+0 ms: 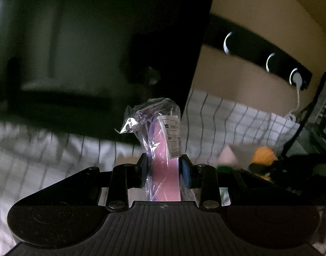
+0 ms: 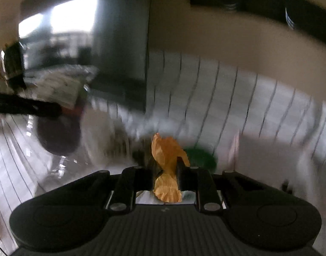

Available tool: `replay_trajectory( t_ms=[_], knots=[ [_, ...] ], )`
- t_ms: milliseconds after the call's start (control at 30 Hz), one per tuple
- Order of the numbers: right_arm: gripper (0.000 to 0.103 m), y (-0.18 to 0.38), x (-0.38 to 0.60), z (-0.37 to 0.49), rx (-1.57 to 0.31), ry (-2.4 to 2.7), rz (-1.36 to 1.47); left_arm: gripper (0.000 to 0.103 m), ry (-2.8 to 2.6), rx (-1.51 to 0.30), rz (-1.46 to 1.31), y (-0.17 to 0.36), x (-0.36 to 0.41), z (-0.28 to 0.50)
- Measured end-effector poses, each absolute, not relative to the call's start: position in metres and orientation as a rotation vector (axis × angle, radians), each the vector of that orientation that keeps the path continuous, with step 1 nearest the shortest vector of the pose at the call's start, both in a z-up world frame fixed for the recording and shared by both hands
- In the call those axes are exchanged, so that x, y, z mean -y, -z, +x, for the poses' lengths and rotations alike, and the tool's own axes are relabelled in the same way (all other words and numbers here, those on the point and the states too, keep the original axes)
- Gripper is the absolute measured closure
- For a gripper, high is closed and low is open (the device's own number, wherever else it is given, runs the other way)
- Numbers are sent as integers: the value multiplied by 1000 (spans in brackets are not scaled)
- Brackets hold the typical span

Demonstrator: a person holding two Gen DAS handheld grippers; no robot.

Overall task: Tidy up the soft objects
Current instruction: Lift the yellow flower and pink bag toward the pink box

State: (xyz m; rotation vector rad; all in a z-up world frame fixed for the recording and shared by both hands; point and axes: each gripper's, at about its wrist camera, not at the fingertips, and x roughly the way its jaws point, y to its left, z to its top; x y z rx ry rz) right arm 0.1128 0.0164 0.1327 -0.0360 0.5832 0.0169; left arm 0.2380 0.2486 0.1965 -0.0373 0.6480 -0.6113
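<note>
A pink item (image 1: pixel 163 170) in clear plastic was seen above the white, dark-gridded bedsheet (image 1: pixel 227 115); an orange cloth (image 2: pixel 166 170) was seen beside a green patch (image 2: pixel 202 156).

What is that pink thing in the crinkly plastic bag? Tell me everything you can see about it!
The pink thing in the plastic bag looks soft and long, pink with a purple strip along one side. It is sealed in a clear, crinkly wrapper that bunches into a shiny twist at the top. A white printed label sits on its right side. It stands nearly upright, pinched on both sides by the blue pads of the left gripper, above the grid-patterned sheet. What it is exactly cannot be told.
</note>
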Motion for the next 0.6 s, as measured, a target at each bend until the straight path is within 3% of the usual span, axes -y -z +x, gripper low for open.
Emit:
replay_trajectory(
  t_ms=[267,600],
  knots=[
    [85,-221,56,100,-445,10,-43,67,607,-591,48,-232,-190,263],
    [85,-206,155,69,-416,184,7,67,751,-648,127,-230,-80,241]
  ],
)
